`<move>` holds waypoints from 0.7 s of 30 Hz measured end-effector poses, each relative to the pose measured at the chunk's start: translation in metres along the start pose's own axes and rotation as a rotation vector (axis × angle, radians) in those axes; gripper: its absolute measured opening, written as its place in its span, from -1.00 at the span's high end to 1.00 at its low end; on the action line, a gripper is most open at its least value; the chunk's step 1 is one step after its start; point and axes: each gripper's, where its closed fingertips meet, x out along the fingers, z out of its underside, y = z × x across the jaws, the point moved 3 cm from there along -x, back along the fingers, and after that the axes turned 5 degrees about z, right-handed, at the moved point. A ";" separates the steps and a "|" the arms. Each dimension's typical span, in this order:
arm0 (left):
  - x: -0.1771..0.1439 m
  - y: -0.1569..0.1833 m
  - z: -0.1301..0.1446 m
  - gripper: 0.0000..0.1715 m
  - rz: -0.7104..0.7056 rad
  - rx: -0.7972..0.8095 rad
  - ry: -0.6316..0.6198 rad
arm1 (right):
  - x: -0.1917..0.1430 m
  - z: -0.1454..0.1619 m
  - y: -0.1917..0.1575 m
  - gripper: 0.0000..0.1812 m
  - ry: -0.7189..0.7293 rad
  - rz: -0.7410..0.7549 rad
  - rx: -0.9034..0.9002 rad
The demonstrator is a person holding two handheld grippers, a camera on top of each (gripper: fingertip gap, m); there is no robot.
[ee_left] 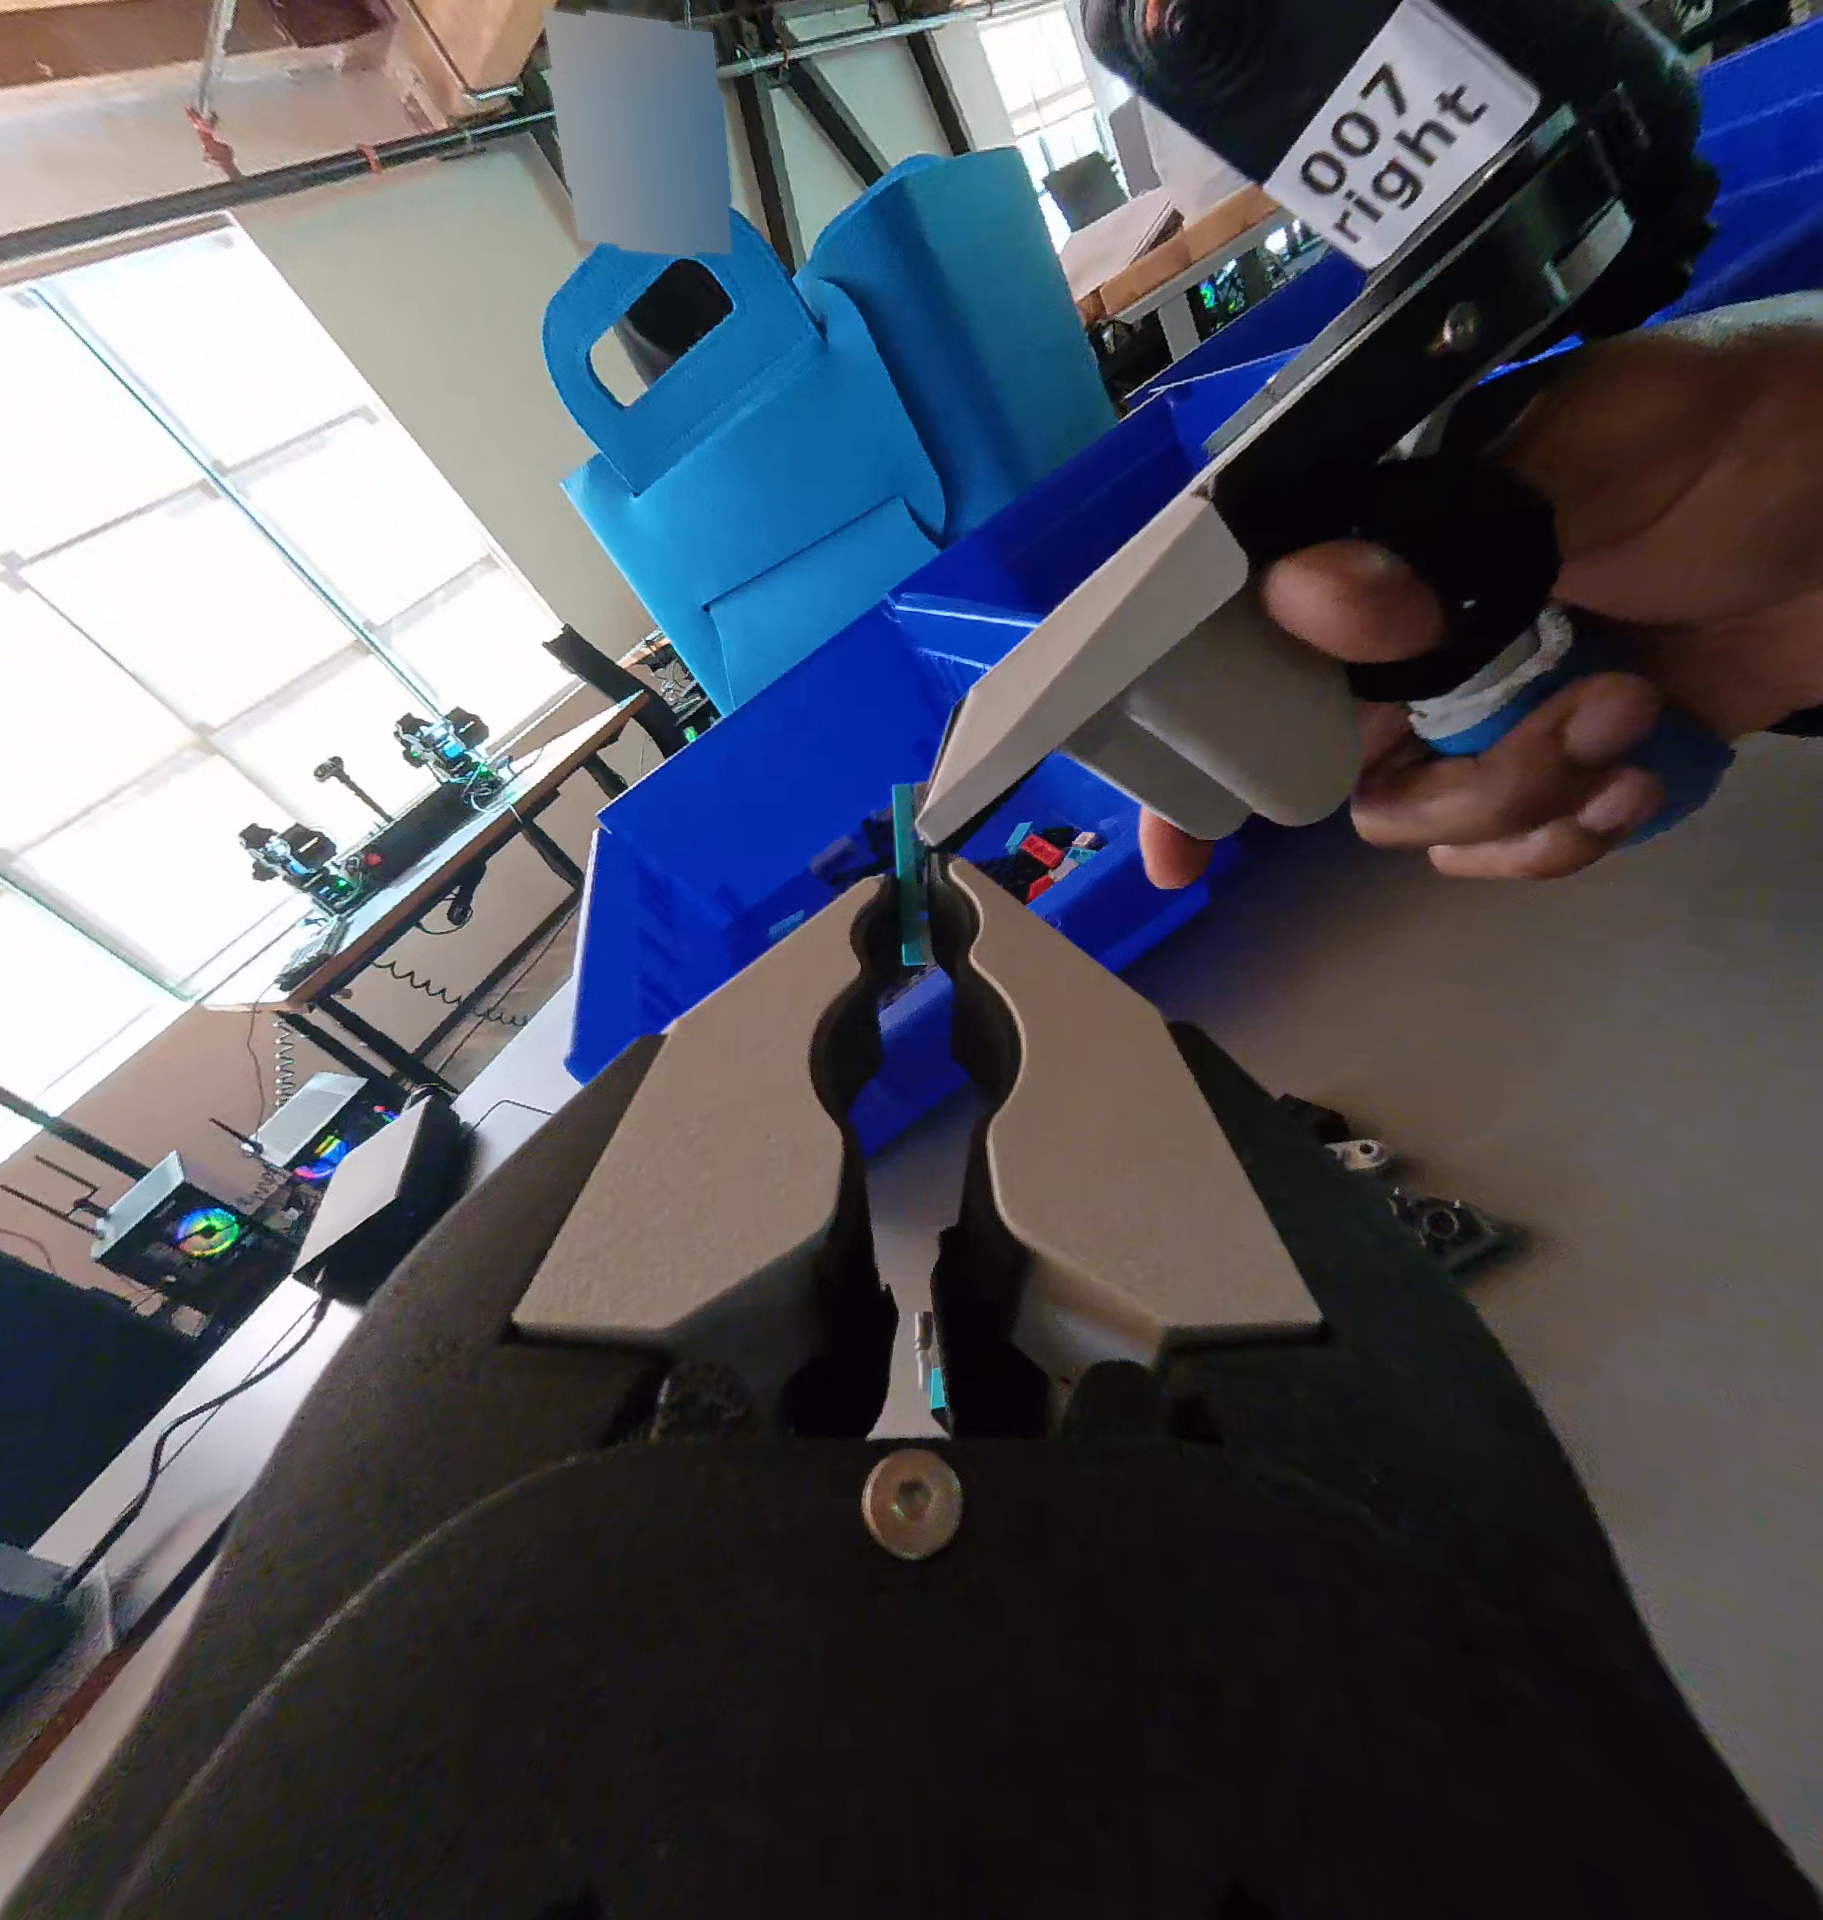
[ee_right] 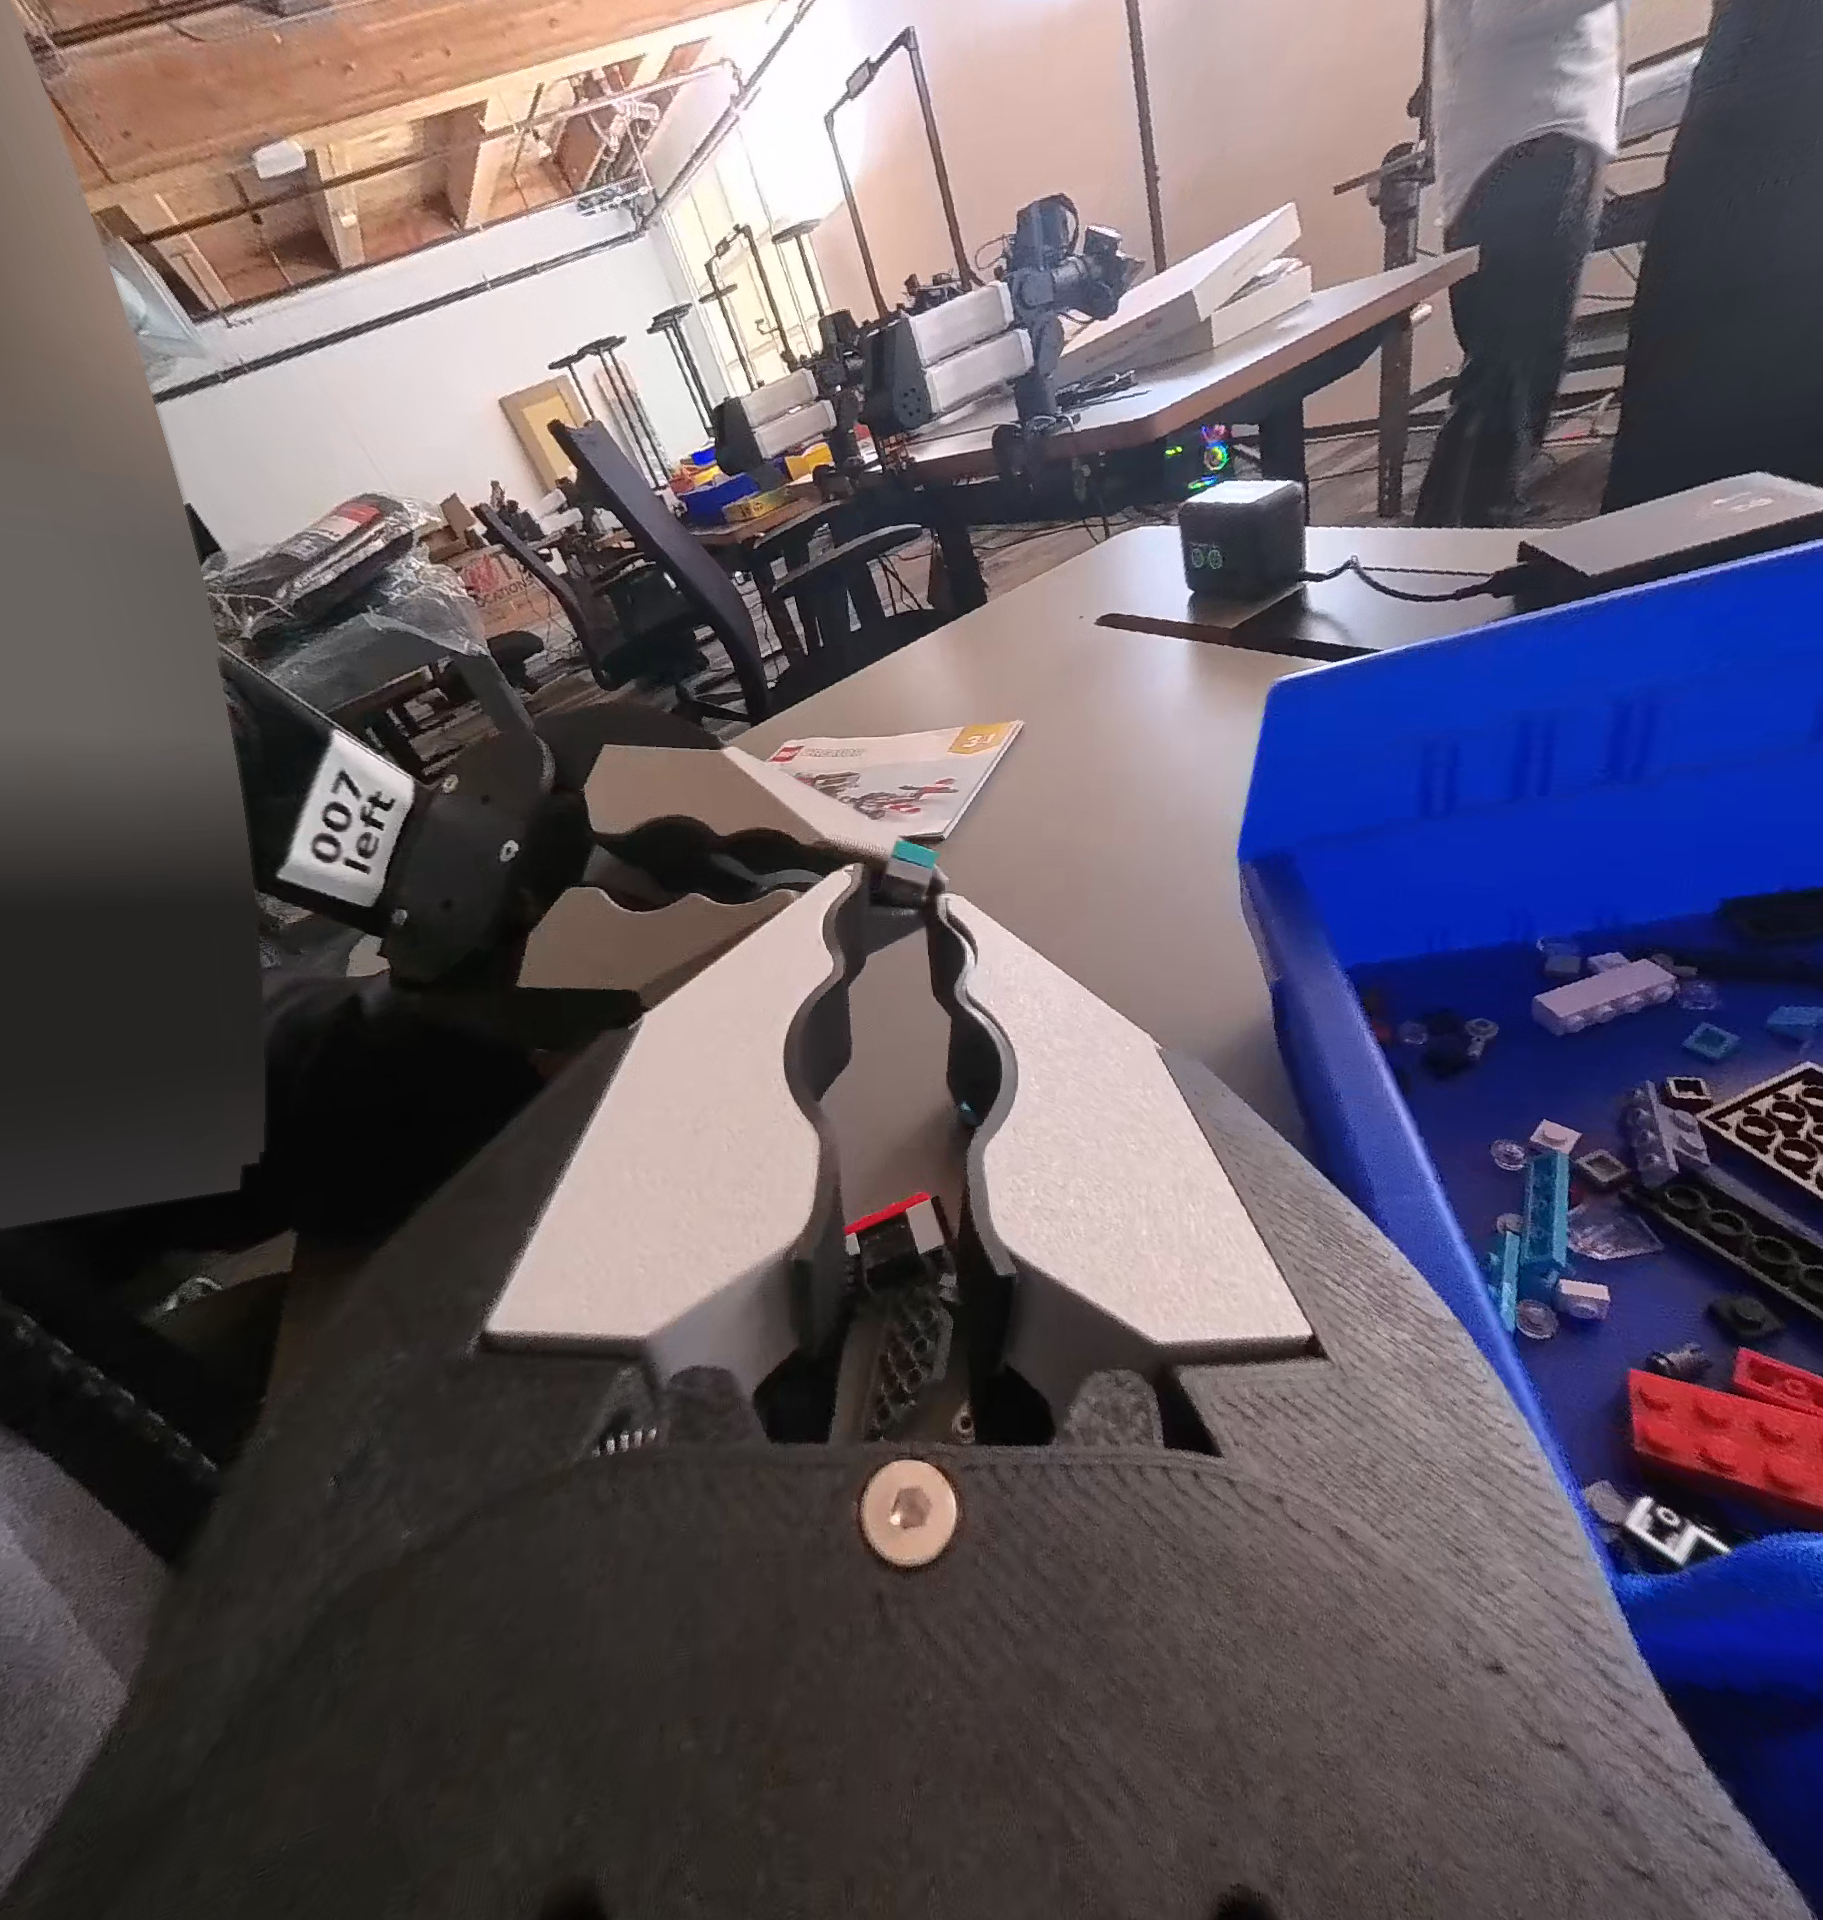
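Item: teal plate (ee_left: 909, 896), small, standing on edge, long axis upright, pinched at the tips of my left gripper (ee_left: 915, 883).

Item: grey brick (ee_right: 907, 885), clamped at the tips of my right gripper (ee_right: 899, 891), pressed against the plate.

Surroundings: blue bin (ee_right: 1509, 769) of loose bricks just right; booklet (ee_right: 886, 774) farther off on the table (ee_right: 1094, 727).

A grey-brown table (ee_right: 1094, 831) carries a blue bin (ee_right: 1509, 769) at three o'clock, a printed booklet (ee_right: 902, 774) at twelve, and a small dark cube (ee_right: 1242, 545) with a flat black box (ee_right: 1681, 535) toward one o'clock.
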 end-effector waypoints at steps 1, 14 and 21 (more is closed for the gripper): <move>0.000 0.000 0.000 0.94 -0.003 0.009 -0.002 | 0.000 0.000 0.000 0.89 0.003 0.008 -0.005; -0.001 0.003 -0.003 0.94 -0.028 0.086 0.000 | -0.001 -0.001 -0.003 0.91 0.038 0.044 -0.050; -0.005 0.002 -0.010 0.94 0.033 -0.015 0.074 | -0.005 -0.006 -0.011 0.91 0.079 0.043 -0.224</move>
